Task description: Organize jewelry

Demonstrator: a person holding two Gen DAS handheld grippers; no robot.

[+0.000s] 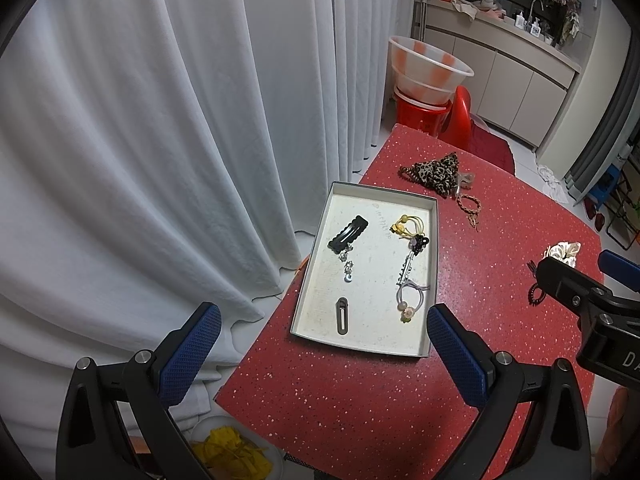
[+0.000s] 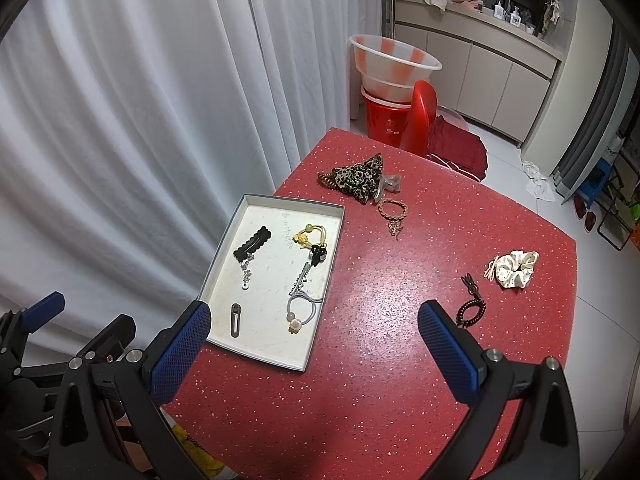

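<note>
A shallow white tray (image 1: 433,276) (image 2: 224,240) lies on the red table and holds a black hair clip (image 1: 348,233) (image 2: 252,244), a yellow hair tie (image 1: 408,224) (image 2: 310,235), a silver clip (image 2: 301,279), a grey beaded tie (image 2: 298,314) and a dark slim clip (image 1: 342,315) (image 2: 235,319). Loose on the table lie a leopard scrunchie (image 1: 438,172) (image 2: 358,176), a braided bracelet (image 2: 393,209), a dark beaded bracelet (image 2: 470,312) and a white scrunchie (image 2: 516,268). My left gripper (image 1: 324,350) is open above the tray's near edge. My right gripper (image 2: 314,354) is open and empty, right of the tray.
The red speckled table (image 2: 400,360) ends at a white curtain (image 1: 160,140) on the left. A red chair (image 2: 418,116) and stacked basins (image 2: 394,64) stand behind the table. A bowl with yellow cloth (image 1: 232,456) sits below the table's near corner.
</note>
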